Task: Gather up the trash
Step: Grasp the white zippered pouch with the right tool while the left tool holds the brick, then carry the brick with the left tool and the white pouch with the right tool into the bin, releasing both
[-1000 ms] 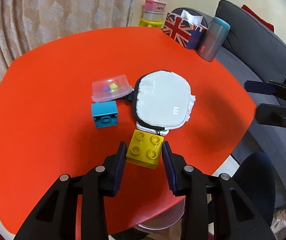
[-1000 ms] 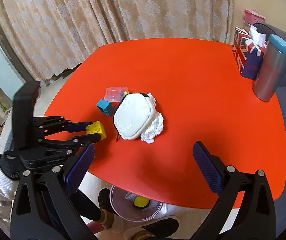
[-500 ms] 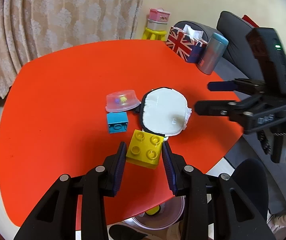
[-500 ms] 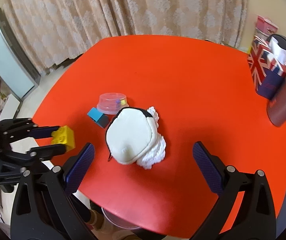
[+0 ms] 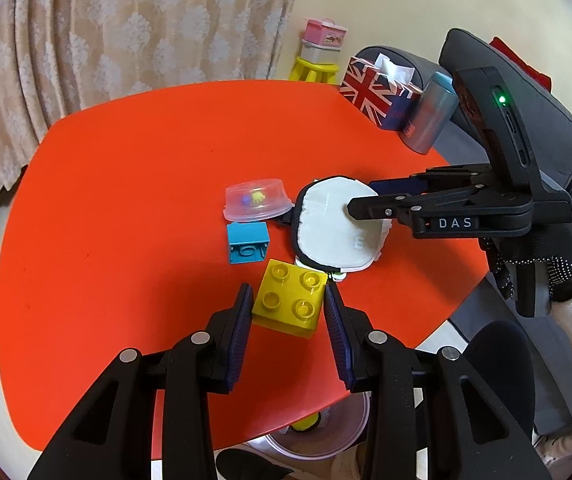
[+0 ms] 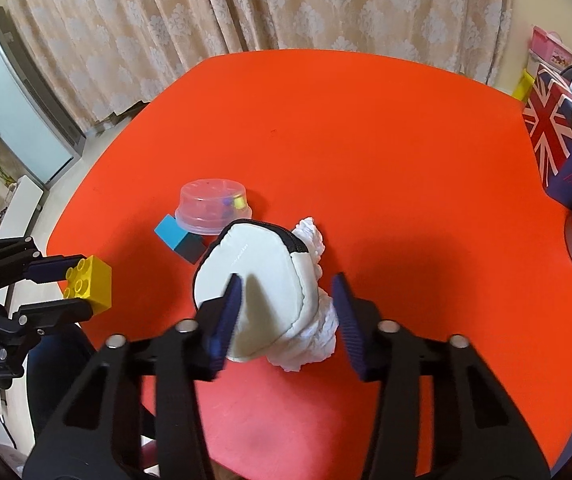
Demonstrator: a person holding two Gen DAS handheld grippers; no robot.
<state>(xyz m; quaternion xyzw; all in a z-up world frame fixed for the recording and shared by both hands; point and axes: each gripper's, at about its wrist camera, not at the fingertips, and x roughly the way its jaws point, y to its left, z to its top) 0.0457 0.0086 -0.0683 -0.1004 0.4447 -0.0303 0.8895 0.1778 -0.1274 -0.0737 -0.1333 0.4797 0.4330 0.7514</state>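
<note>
The left gripper (image 5: 288, 307) has its jaws closed on a yellow four-stud plastic building block (image 5: 290, 303), held above the near edge of the red tabletop (image 5: 134, 184). Below that edge sits a clear round plastic bowl (image 5: 317, 436) on the floor. The right gripper (image 6: 287, 312) has its jaws set wide, straddling a white round zippered fabric pouch (image 6: 254, 276) and the crumpled white tissue (image 6: 313, 332) that lies partly under the pouch's right side. Whether the jaws touch either item cannot be told. Just beyond the pouch, to the left, lie a blue plastic building block (image 6: 172, 232) and an upturned clear plastic lidded cup (image 6: 214, 206), touching each other. At the far right stand a Union Jack tissue box (image 6: 557, 144) and a grey tumbler (image 5: 427, 118).
</note>
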